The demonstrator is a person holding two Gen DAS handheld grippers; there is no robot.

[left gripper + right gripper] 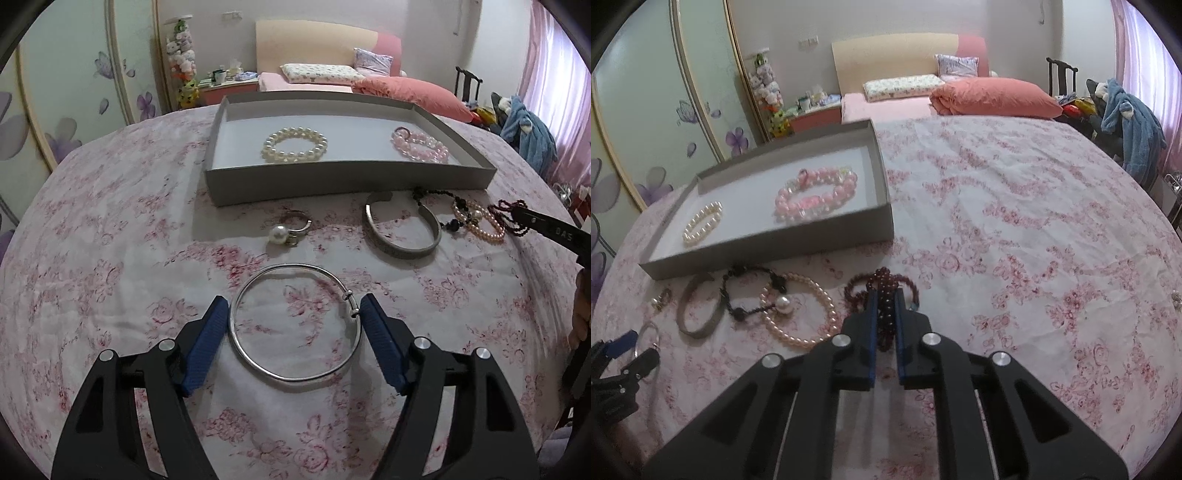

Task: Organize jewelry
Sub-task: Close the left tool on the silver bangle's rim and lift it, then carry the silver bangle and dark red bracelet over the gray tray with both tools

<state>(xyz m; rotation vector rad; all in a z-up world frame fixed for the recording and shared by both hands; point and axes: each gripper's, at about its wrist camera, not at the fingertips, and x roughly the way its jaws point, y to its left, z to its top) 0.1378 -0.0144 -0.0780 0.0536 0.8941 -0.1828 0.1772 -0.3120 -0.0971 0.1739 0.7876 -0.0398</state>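
Observation:
A thin silver bangle (291, 377) lies on the floral bedspread, and my left gripper (291, 304) is shut on it, one blue pad against each side. My right gripper (885, 293) is shut on a dark red bead bracelet (882, 284), whose beads run between its pads. The grey tray (332, 181) holds a white pearl bracelet (295, 144) and a pink bead bracelet (421, 146). In front of the tray lie a pearl ring (286, 230), a silver cuff (402, 230), a black bead string (750, 291) and a pink pearl strand (801, 314).
The bedspread (1034, 240) stretches bare to the right of the tray. Pillows and a folded orange quilt (993, 98) lie at the head of the bed. A chair with blue clothes (1134, 129) stands at the right, and wardrobe doors (646, 129) at the left.

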